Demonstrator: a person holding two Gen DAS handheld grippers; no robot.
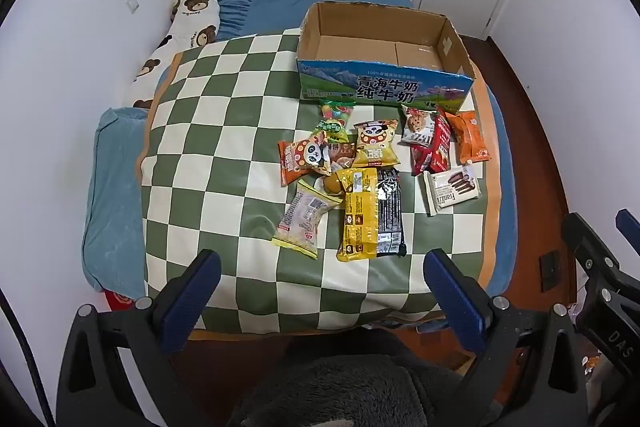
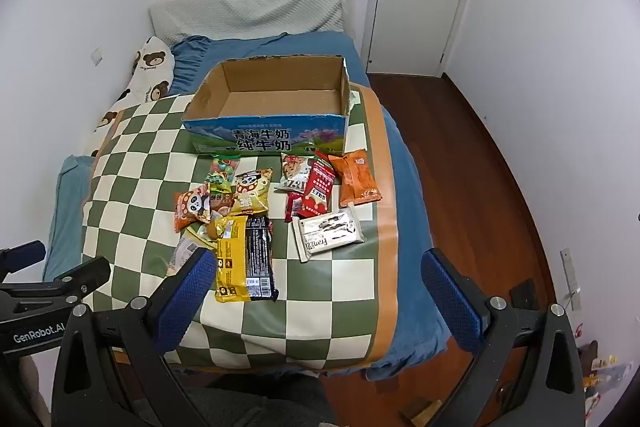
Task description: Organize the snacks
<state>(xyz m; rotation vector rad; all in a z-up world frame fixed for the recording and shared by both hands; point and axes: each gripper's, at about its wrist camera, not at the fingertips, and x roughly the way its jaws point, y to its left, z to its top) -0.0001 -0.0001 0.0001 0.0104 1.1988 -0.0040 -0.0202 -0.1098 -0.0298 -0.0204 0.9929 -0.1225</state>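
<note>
- We hold our left gripper (image 1: 322, 291) above the near edge of the bed, with the jaws spread wide and nothing between them.
- Our right gripper (image 2: 320, 287) hangs beside it in the same way, jaws fully apart and empty.
- The snacks lie on a green and cream checkered blanket (image 1: 224, 131), which covers the bed.
- The cardboard box (image 1: 384, 87) stands open at the far side of the blanket, and we see nothing inside it.
- Just before the box lie the candy bag (image 1: 336, 111), two panda packets (image 1: 376, 141), a cookie packet (image 1: 418, 127), a red packet (image 1: 436, 147) and an orange packet (image 1: 468, 137).
- Nearer to us, a long yellow packet (image 1: 358, 215) and a black packet (image 1: 390, 215) lie side by side and touching.
- A pale packet (image 1: 304, 219) lies left of them, and a white wafer packet (image 1: 452, 189) lies to the right, apart.
</note>
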